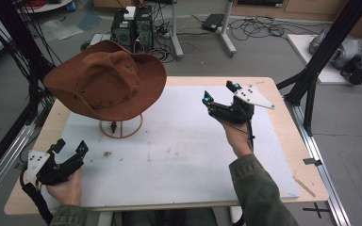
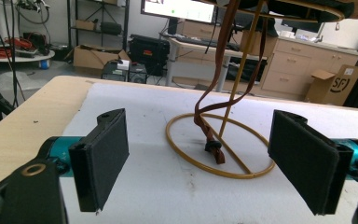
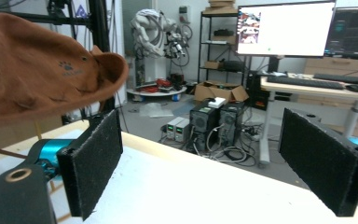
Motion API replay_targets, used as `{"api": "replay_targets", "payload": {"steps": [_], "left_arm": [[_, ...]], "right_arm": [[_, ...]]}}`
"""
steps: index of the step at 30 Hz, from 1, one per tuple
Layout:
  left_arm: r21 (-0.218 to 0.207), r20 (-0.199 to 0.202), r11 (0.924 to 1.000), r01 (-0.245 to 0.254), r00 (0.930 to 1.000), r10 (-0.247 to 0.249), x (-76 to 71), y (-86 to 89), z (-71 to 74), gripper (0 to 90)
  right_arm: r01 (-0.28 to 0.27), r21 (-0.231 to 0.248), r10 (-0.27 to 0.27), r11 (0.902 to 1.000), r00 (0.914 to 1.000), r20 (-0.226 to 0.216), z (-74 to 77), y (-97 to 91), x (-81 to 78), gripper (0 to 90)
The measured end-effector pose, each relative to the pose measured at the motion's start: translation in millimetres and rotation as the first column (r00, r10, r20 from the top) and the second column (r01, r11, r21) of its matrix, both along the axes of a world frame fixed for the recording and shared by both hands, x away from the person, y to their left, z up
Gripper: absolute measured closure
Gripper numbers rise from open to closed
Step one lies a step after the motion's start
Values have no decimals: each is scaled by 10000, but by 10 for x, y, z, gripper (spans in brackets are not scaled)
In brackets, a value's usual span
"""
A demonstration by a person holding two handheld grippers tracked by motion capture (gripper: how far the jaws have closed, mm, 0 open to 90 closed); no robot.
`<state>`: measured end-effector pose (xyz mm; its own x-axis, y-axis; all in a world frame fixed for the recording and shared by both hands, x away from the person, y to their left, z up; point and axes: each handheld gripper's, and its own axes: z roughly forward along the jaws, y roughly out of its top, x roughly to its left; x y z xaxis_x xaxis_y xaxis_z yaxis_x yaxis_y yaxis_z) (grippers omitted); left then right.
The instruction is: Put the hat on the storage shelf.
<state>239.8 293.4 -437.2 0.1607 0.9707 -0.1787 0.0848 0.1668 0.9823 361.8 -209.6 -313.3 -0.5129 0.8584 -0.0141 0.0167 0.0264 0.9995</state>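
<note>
The brown hat (image 1: 106, 80), upper left, looked soft and light on its wire stand (image 1: 121, 127) — best gripped at the brim. The left gripper (image 1: 69, 147) and right gripper (image 1: 219, 92) were released, holding nothing.

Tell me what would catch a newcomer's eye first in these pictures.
The brown hat stands out first, perched on a gold wire stand at the table's far left, its strap dangling down inside the stand's ring. Next come the two black grippers, both open and empty: the left gripper near the table's front left corner, the right gripper raised beside the hat over the white mat.
</note>
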Motion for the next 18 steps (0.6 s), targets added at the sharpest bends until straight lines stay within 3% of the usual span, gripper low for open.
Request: {"api": "replay_targets", "payload": {"steps": [7, 12, 14, 18], "left_arm": [[33, 34, 10000, 44, 10000, -44, -4, -21, 3, 203], [30, 11, 10000, 37, 10000, -37, -4, -18, -1, 203], [24, -4, 10000, 22, 10000, -22, -9, -17, -3, 203], [-7, 22, 10000, 16, 10000, -16, -12, -15, -6, 203]], "right_arm": [[396, 23, -395, 9992, 9984, -410, -178, -249, -84, 127], [637, 70, -635, 9979, 9975, -305, -276, -388, -175, 127], [789, 1, -788, 9969, 9955, -533, -304, -432, -208, 123], [1121, 124, -1116, 9936, 9931, -375, -371, -524, -286, 123]]}}
